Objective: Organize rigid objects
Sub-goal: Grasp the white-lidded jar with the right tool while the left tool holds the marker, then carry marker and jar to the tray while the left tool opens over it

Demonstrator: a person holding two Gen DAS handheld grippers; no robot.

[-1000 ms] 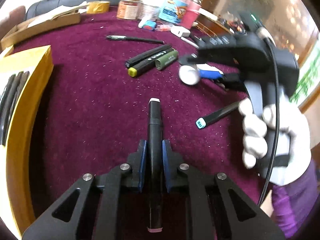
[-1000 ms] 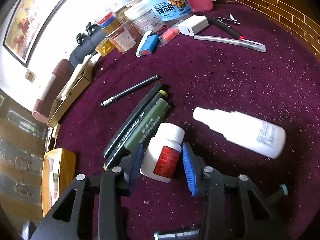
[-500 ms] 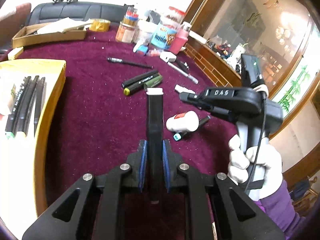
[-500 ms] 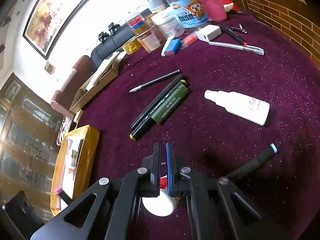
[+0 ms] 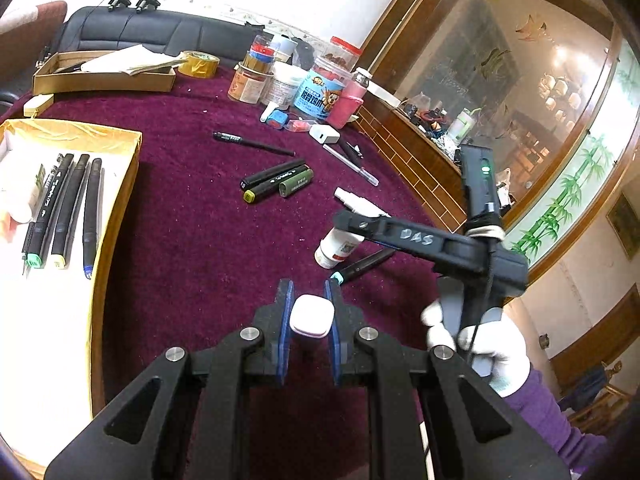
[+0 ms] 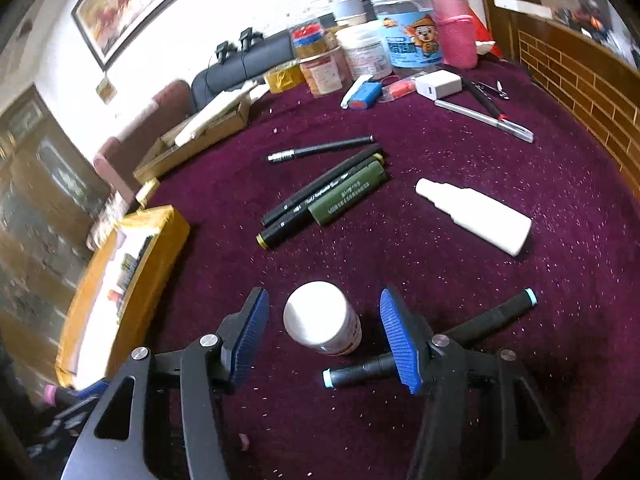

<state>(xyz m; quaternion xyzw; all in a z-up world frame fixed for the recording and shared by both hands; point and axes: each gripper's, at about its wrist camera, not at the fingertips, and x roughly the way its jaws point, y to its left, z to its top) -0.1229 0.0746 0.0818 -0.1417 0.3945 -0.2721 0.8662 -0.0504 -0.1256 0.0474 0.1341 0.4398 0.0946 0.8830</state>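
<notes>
My left gripper (image 5: 308,320) is shut on a black marker with a pale pink end cap (image 5: 312,316), held end-on above the purple cloth. My right gripper (image 6: 324,332) is open, its blue pads either side of a small white pill bottle (image 6: 322,318) that stands upright on the cloth; the bottle also shows in the left wrist view (image 5: 338,244). A teal-capped black marker (image 6: 432,344) lies just right of the bottle. Three markers (image 6: 328,196) and a thin pen (image 6: 320,149) lie mid-table. A white squeeze bottle (image 6: 476,216) lies to the right.
A yellow box (image 5: 116,208) at the left holds several markers (image 5: 60,208). Jars, tubs, tape and a cardboard tray (image 5: 100,76) stand along the far edge. A white charger (image 6: 438,85), a blue item (image 6: 362,96) and a craft knife (image 6: 484,120) lie at the back right.
My right gripper has opened and let go of the pill bottle, which now stands on the cloth. My left gripper has lifted and tilted its marker end-on toward the camera.
</notes>
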